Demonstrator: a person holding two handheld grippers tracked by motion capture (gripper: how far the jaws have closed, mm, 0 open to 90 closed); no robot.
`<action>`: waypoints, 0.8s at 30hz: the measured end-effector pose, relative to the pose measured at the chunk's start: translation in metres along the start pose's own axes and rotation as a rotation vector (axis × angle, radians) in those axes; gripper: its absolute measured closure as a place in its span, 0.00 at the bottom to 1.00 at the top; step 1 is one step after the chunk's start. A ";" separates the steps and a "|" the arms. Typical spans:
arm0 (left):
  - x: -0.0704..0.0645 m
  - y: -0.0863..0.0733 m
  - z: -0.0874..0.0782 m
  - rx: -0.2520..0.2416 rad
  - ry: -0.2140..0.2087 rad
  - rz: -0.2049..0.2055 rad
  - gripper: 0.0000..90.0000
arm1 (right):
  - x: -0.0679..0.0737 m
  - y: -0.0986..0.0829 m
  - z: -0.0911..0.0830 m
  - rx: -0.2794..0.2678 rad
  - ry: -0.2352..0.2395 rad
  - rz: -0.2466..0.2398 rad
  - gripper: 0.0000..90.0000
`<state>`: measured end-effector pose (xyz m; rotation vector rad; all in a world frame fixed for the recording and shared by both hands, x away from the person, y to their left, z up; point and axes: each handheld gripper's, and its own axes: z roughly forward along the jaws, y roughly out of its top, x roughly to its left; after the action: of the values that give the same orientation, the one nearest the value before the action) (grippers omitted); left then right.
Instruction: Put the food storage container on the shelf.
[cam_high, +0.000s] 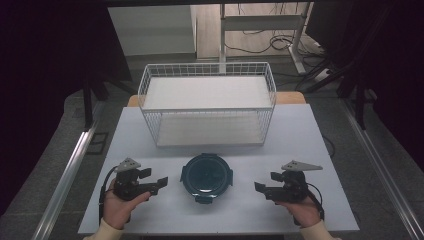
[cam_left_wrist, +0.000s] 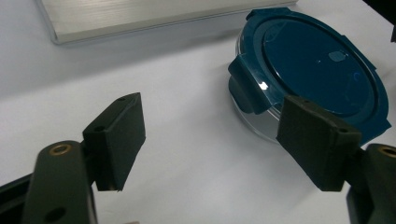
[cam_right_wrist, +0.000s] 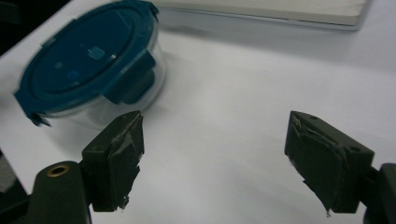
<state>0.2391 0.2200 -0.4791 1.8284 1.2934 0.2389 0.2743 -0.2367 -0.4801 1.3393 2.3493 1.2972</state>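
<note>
Hands at the near edge of a white desk (cam_high: 300, 135) each hold a black hand-held gripper. Left hand-held gripper (cam_high: 159, 184) sits near the near-left corner, its jaws spread apart and empty. Right hand-held gripper (cam_high: 261, 189) sits near the near-right corner, jaws also wide apart and empty. Between them, at the middle of the near edge, rests a round clear container with a dark teal clip-on lid (cam_high: 206, 175), touching neither. Behind it, along the far edge, stands a white wire basket (cam_high: 207, 102).
</note>
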 end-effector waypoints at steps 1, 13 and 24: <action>0.001 0.000 -0.001 -0.001 -0.005 -0.010 0.23 | 0.001 0.001 0.001 -0.004 0.003 0.001 0.22; -0.002 0.011 -0.001 0.002 -0.060 -0.058 0.20 | 0.012 0.014 0.004 -0.003 0.031 0.034 0.19; -0.011 0.028 0.010 0.030 -0.109 -0.054 0.17 | 0.033 0.035 0.021 0.006 0.081 0.051 0.16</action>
<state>0.2595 0.2027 -0.4615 1.8031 1.2742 0.0892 0.2870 -0.1905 -0.4584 1.3820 2.3888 1.3843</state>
